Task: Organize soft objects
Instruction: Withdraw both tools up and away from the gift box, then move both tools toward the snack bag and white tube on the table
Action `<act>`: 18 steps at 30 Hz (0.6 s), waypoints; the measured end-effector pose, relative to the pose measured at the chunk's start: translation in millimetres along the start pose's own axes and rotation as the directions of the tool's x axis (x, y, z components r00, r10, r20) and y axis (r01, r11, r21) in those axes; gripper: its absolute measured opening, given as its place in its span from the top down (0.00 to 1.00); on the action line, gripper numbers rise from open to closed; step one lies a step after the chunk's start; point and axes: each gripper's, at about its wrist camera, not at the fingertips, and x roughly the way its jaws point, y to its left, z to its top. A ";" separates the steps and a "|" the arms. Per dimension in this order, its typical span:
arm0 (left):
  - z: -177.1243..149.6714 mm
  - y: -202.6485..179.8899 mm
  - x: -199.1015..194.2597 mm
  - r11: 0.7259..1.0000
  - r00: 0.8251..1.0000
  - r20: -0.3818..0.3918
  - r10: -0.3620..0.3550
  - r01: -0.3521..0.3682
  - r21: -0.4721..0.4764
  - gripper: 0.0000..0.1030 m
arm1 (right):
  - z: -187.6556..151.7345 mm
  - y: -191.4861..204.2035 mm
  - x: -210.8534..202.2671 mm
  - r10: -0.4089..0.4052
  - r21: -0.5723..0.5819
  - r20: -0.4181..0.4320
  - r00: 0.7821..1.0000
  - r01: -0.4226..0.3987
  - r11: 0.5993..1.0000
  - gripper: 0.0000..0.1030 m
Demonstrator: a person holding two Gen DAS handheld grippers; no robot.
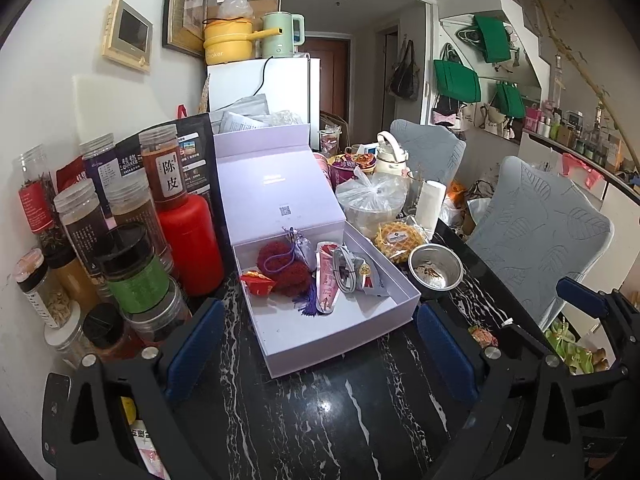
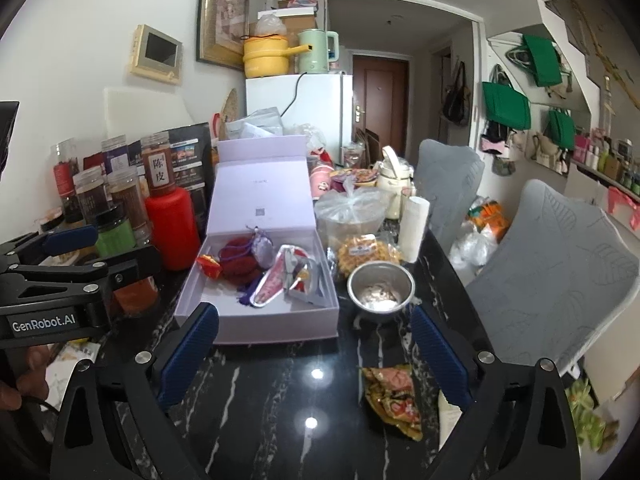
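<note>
An open lilac box sits on the black marble table, its lid propped upright behind it. Inside lie red woolly pieces, a purple tasselled sachet, a pink pouch, a white cable and small packets. My left gripper is open just short of the box's near corner, with nothing held. My right gripper is open over bare table in front of the box. A crumpled snack wrapper lies by its right finger.
Jars and a red bottle crowd the left side by the wall. A steel bowl, a waffle pack and bagged goods stand right of the box. Grey chairs line the table's right edge. A hand shows at lower left.
</note>
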 end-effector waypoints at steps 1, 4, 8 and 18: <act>-3.2 -0.9 -0.2 1.000 1.000 -0.003 -0.005 0.005 0.000 0.04 | -3.7 -2.0 -1.1 0.000 0.007 -0.003 1.000 0.000 1.000 0.04; -11.7 -2.3 2.0 1.000 1.000 -0.015 -0.023 0.023 0.005 0.04 | -13.5 -7.0 -2.9 -0.005 0.026 -0.017 1.000 0.005 1.000 0.04; -24.6 -5.7 9.8 0.998 0.997 -0.046 -0.064 0.064 -0.003 0.04 | -27.6 -15.3 -4.0 -0.034 0.047 -0.036 0.999 0.036 0.998 0.03; -52.3 -24.2 32.2 0.993 0.987 -0.114 -0.116 0.114 -0.018 0.04 | -65.2 -47.0 1.8 -0.105 0.112 -0.096 0.990 0.115 0.987 0.03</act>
